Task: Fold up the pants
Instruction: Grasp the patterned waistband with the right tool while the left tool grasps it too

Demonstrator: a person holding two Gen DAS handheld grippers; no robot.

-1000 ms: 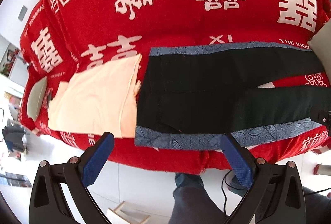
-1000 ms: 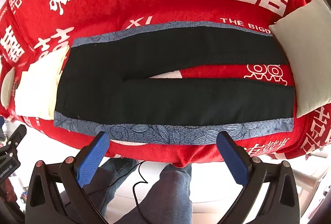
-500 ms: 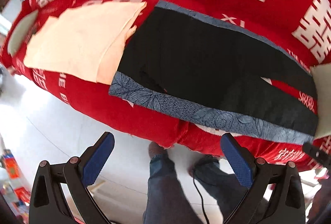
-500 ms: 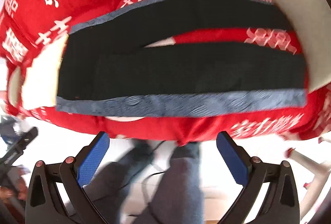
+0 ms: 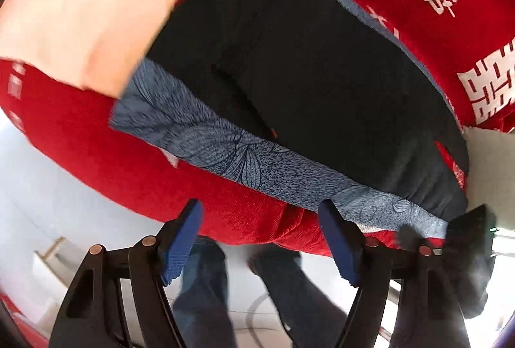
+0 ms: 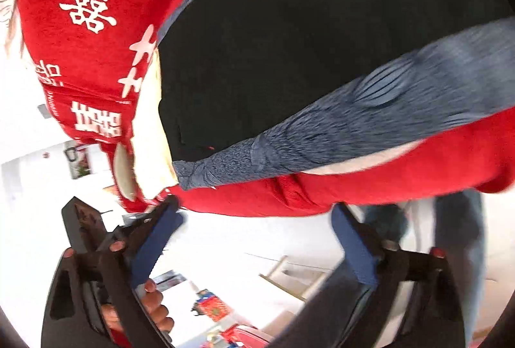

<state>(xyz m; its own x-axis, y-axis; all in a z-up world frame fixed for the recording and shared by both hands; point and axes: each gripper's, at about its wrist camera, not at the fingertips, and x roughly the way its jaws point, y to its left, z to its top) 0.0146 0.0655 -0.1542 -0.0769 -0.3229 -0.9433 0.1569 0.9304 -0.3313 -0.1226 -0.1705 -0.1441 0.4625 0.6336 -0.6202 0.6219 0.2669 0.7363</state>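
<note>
Black pants (image 5: 305, 65) with a blue-grey patterned side stripe (image 5: 231, 151) lie spread on a red bedcover (image 5: 106, 151). My left gripper (image 5: 260, 238) is open and empty, just below the bed's near edge under the stripe. In the right wrist view the same pants (image 6: 322, 26) and stripe (image 6: 354, 126) fill the upper frame, tilted. My right gripper (image 6: 257, 238) is open and empty, just off the bed edge below the waist corner of the pants. My other gripper (image 5: 470, 238) shows dark at the left wrist view's right edge.
A folded cream garment (image 5: 87, 4) lies beside the pants' waist, also seen in the right wrist view (image 6: 148, 123). A white pillow (image 5: 492, 155) sits at the leg end. The person's legs (image 5: 206, 293) and a pale floor are below the bed edge.
Both grippers have moved much closer to the bed's near edge and the pants' stripe. The right wrist view has rolled and swung toward the waist corner. Both jaws stay open.
</note>
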